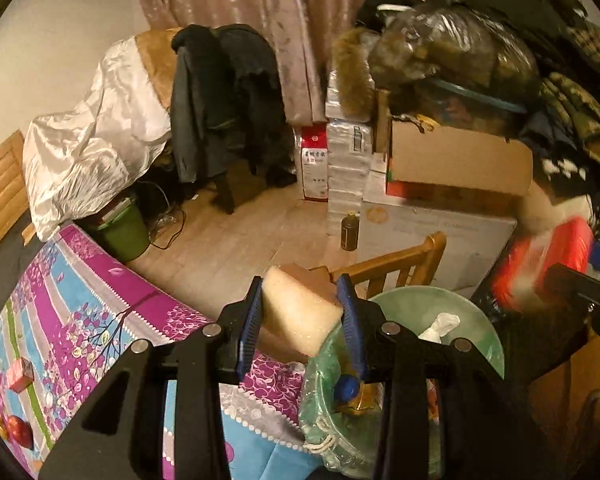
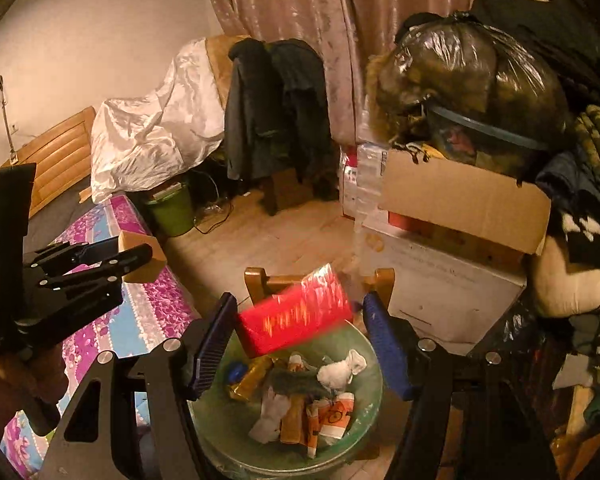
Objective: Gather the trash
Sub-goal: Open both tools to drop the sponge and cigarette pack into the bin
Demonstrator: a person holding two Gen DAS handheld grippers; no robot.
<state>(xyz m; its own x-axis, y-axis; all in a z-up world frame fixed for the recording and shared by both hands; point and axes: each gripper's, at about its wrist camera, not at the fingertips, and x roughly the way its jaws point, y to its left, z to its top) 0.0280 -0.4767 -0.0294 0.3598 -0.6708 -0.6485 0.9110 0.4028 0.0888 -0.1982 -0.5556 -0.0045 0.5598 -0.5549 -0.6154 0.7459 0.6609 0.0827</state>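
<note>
A green-lined trash bin sits at six o'clock in the right wrist view, already part full — so the collecting looks well underway. Inside lie roughly two white crumpled tissues, a brown bottle with a blue cap, an orange-and-white wrapper and some darker scraps; the exact count is hard to make out. The right gripper hangs over the bin with its jaws spread wide, and a red packet, motion-blurred, sits between them without clearly touching either finger; it appears to be dropping toward the bin. The left gripper pinches one yellow sponge block between its jaws, at the bin's nine o'clock edge, not yet dropped in. On the flowered bedspread at eight o'clock remain one small red box and one red apple-like object — possibly items left to gather.
</note>
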